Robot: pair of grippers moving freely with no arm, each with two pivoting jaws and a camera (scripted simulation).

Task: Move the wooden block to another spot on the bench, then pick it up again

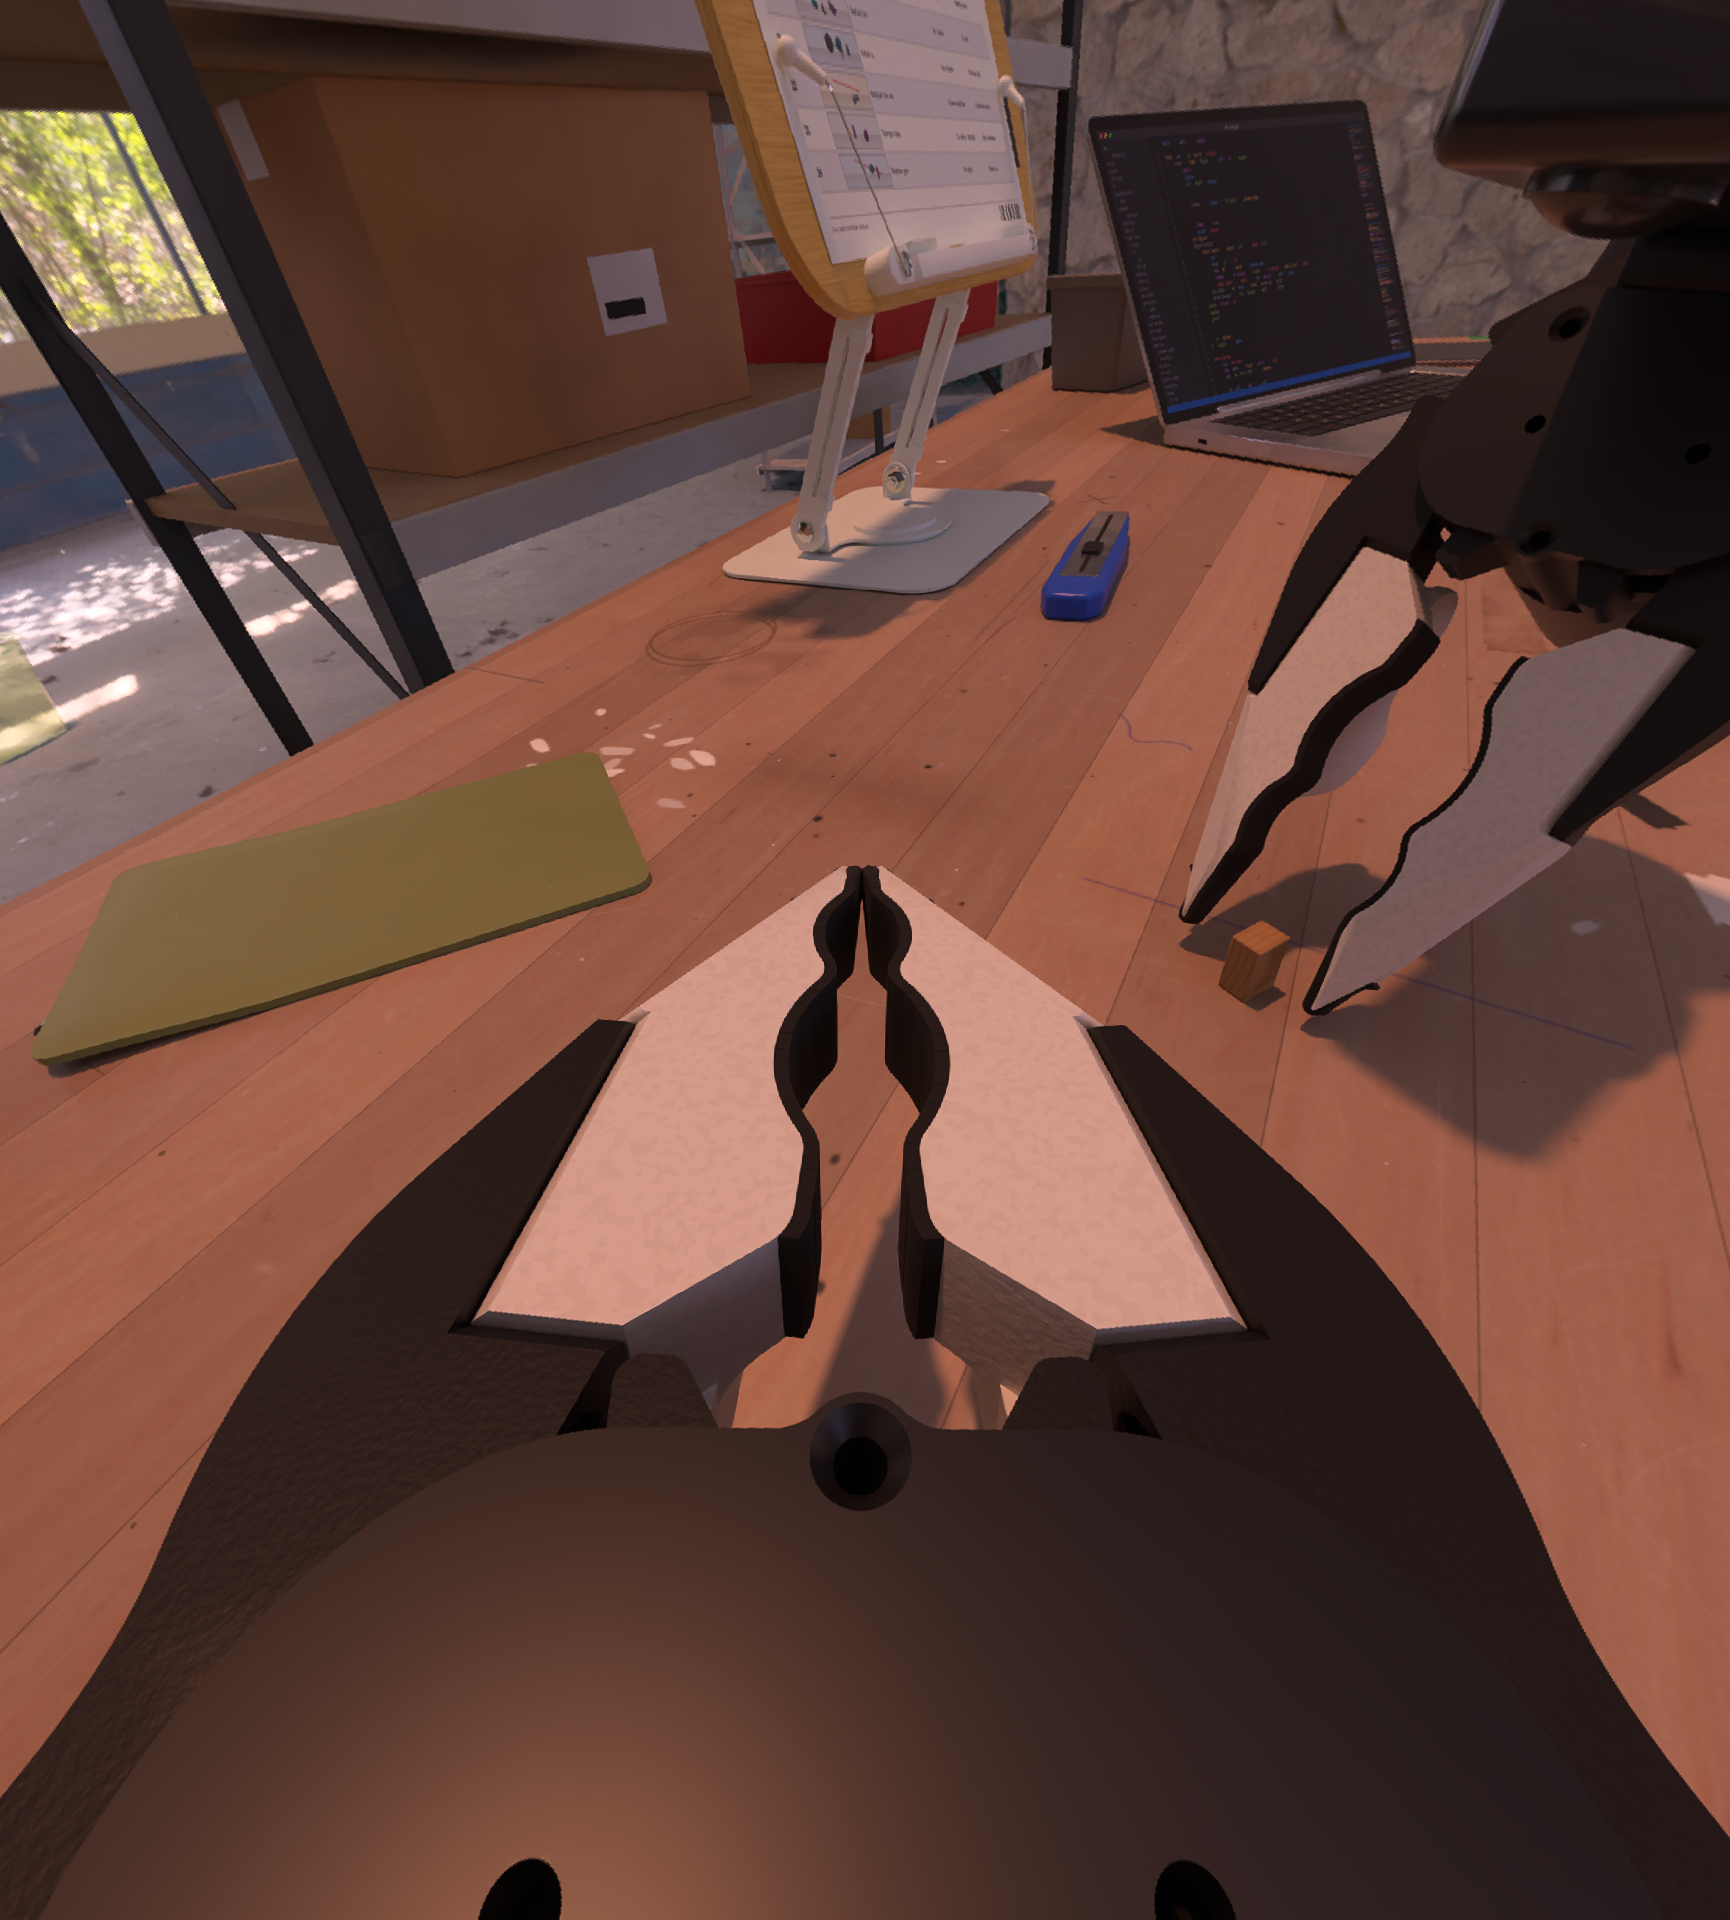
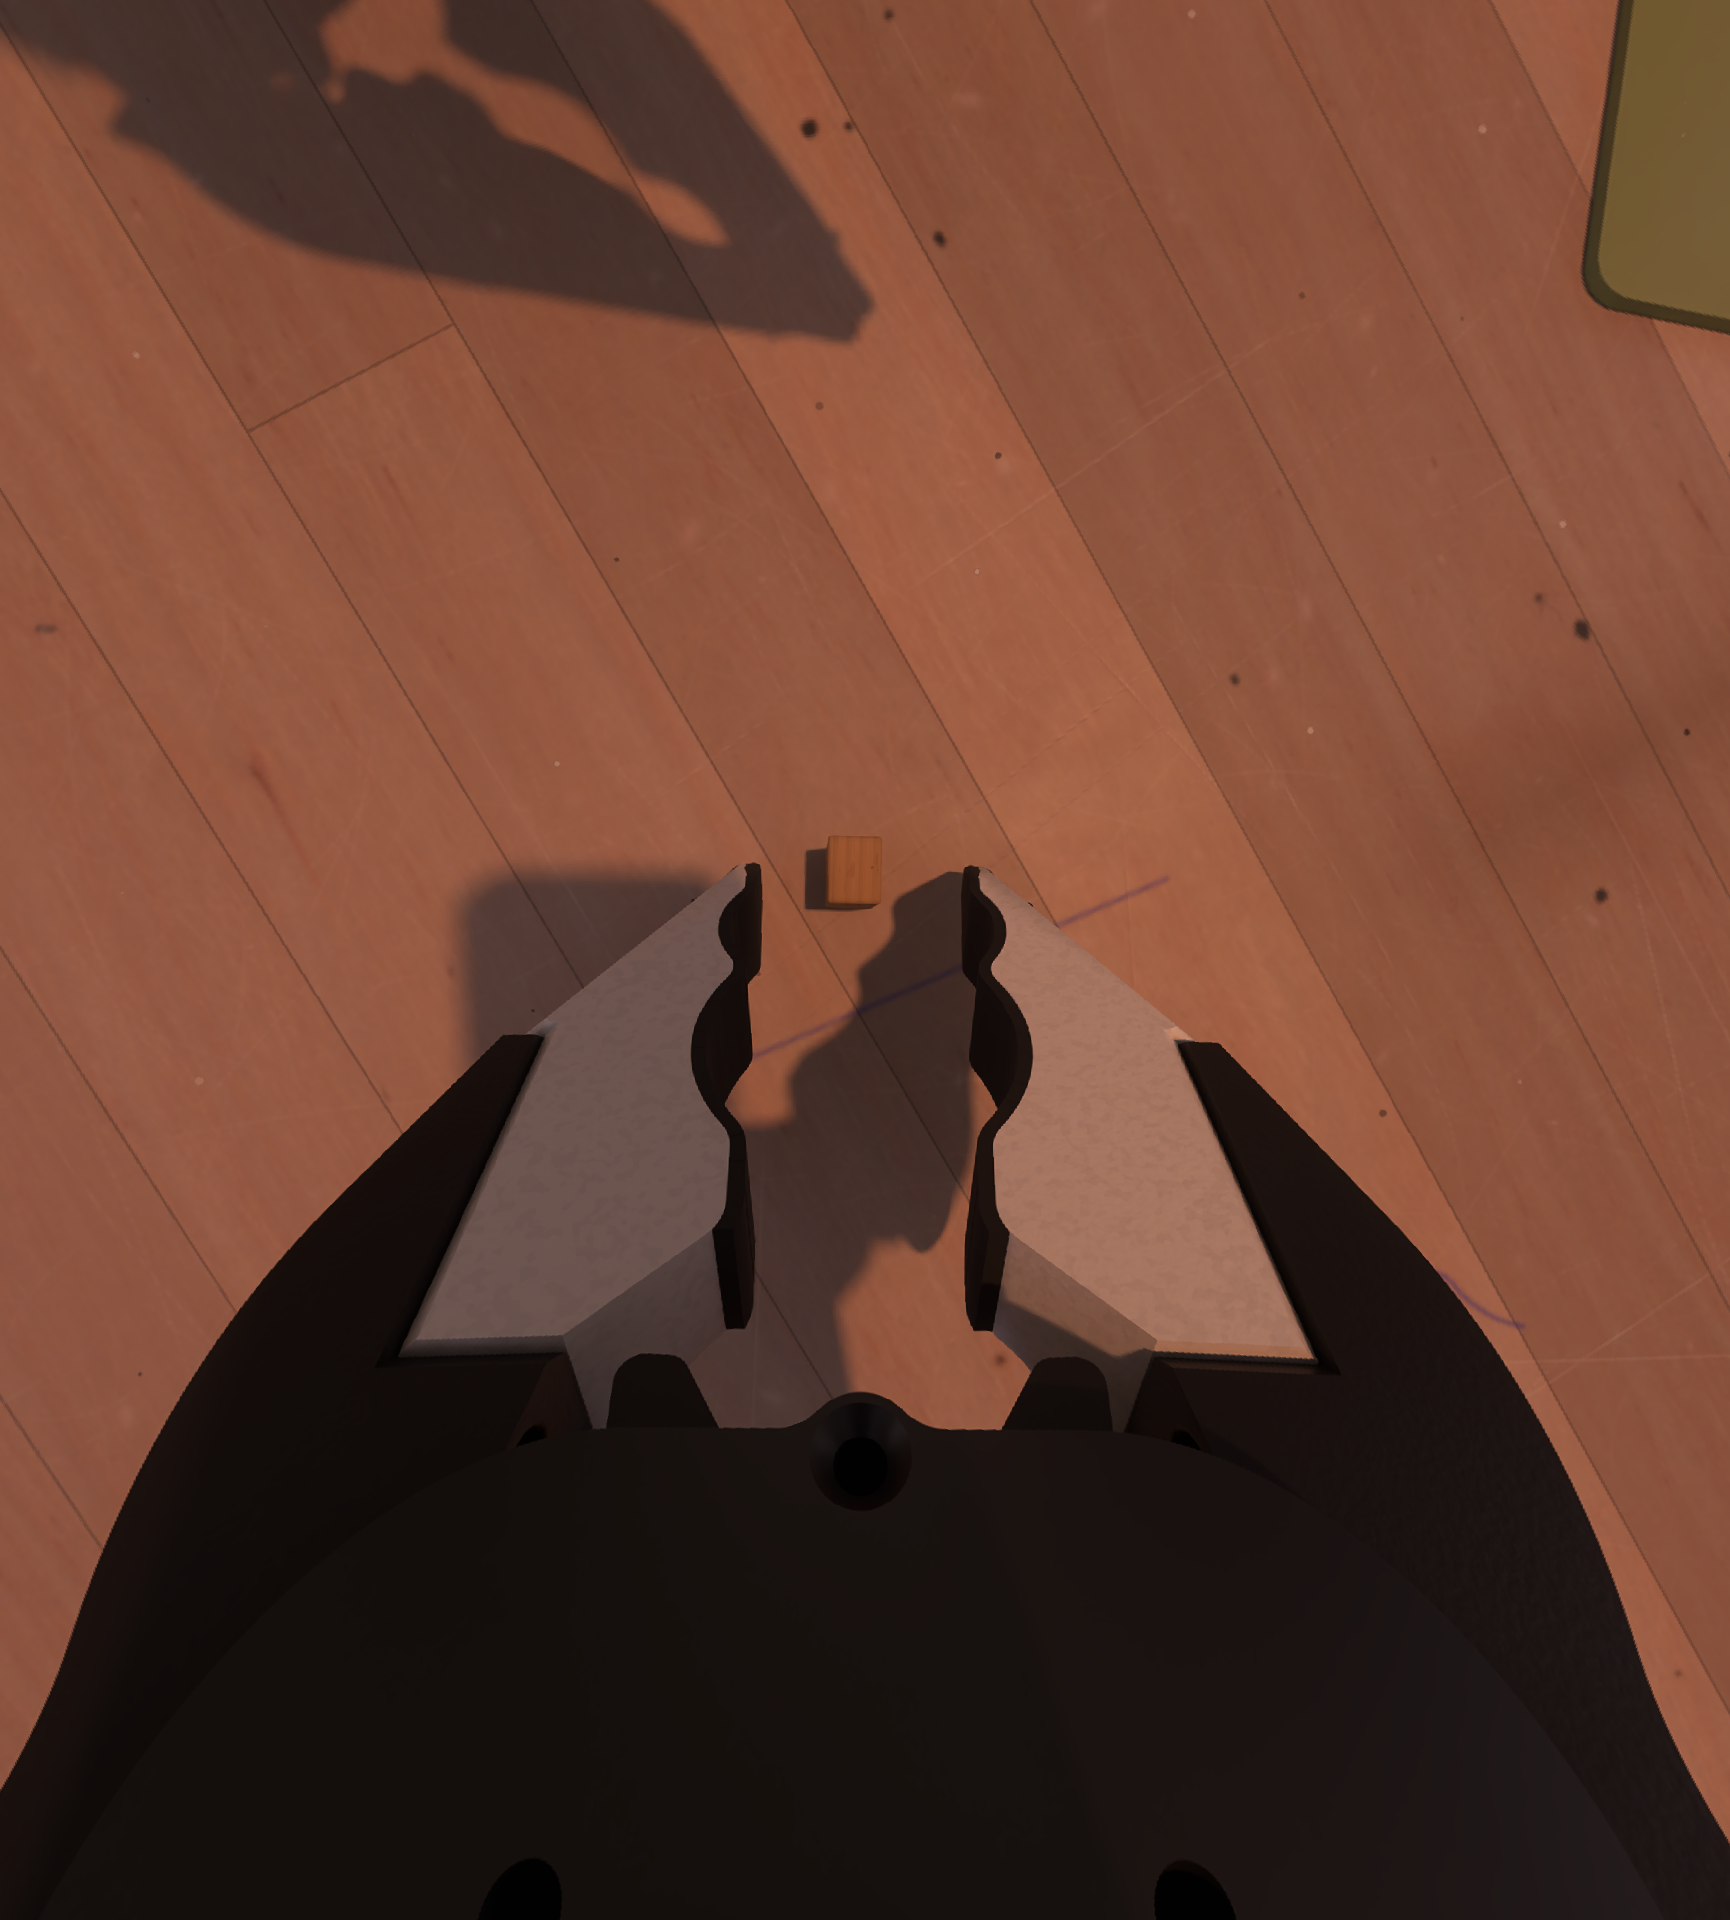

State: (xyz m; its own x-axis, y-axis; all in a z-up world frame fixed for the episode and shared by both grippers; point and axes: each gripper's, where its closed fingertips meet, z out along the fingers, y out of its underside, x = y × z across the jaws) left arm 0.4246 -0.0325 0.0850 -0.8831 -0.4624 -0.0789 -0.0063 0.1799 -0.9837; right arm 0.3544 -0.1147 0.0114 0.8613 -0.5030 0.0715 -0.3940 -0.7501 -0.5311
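On the reddish plank bench (image 2: 321, 727) we see the small wooden block (image 2: 854, 871) lying free between the spread right gripper (image 2: 861, 883) tips, seemingly light, rigid, best pinched on opposite flat sides, while the left gripper (image 1: 862, 878) is pressed together, empty.

Tan wooden block (image 2: 854, 871), olive-green mat (image 1: 341, 906), blue utility knife (image 1: 1086, 569)

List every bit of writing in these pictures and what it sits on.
I don't copy out writing; here is what bears it.
Sheet on the tilted stand: printed rows.
Laptop screen: small coloured lines.
Cardboard box: white label with a dark bar.
Wooden block, open right claw: no writing.
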